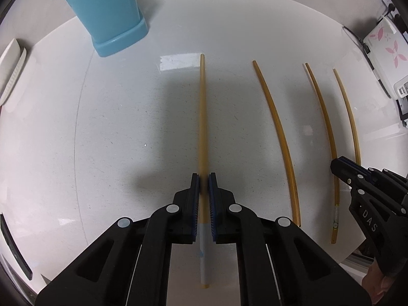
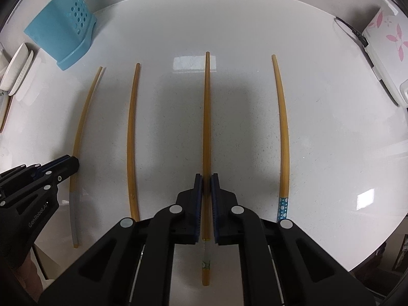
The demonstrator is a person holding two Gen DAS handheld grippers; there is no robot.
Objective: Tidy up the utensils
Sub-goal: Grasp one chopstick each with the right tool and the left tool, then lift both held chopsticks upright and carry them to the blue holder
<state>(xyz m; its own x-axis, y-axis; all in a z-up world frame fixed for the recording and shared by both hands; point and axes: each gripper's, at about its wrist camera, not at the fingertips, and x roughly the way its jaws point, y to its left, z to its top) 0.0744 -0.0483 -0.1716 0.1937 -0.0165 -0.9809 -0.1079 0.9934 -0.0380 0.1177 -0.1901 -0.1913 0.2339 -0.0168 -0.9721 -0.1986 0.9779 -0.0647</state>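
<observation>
Several yellow chopsticks lie side by side on the white table (image 2: 242, 25). My left gripper (image 1: 204, 178) is shut on the grey-banded chopstick (image 1: 202, 117), which also shows in the right wrist view (image 2: 84, 117) with that gripper (image 2: 68, 164) on it. My right gripper (image 2: 206, 179) is shut on a chopstick with a clear green-marked band (image 2: 206, 117); it shows in the left wrist view (image 1: 321, 107) with that gripper (image 1: 341, 164) on it. A plain chopstick (image 2: 132, 132) and a blue-dotted one (image 2: 281, 132) lie loose. The blue utensil holder (image 1: 107, 15) stands far left.
A white appliance with pink flowers (image 2: 385, 40) and its black cable (image 2: 352, 30) stand at the far right. White dishes (image 2: 17, 68) sit at the left edge. The holder in the right wrist view (image 2: 63, 35) has chopsticks in it. The table's front edge is close below.
</observation>
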